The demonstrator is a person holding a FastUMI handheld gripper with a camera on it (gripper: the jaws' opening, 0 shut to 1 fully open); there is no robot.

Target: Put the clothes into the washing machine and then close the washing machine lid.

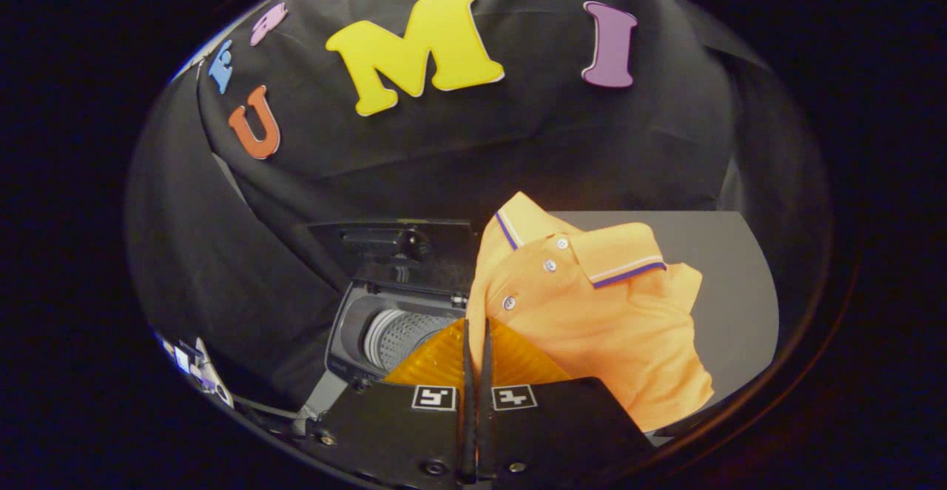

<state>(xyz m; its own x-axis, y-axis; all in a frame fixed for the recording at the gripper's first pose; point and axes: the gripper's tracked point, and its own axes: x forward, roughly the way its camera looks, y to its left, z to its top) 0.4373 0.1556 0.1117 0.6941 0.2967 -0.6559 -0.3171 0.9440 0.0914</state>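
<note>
1. Your claw (477, 331) was drawn narrow, its two fingers almost touching, and the orange polo shirt (592, 312) hung from their tips. The fabric bunched right at the fingertips, so I judged it pinched between them.
2. The shirt was draped ahead of the fingers and off to their right, collar uppermost, its body trailing down over the grey surface (732, 283).
3. The washing machine (392, 320) sat ahead and to the left of the fingers, lid (392, 242) standing open at the back and the ribbed drum (399, 334) showing just beyond the fingertips.
4. The relation that mattered: the drum opening lay left of the hanging shirt. You probably needed to carry the load leftward and forward over the opening before releasing.
</note>
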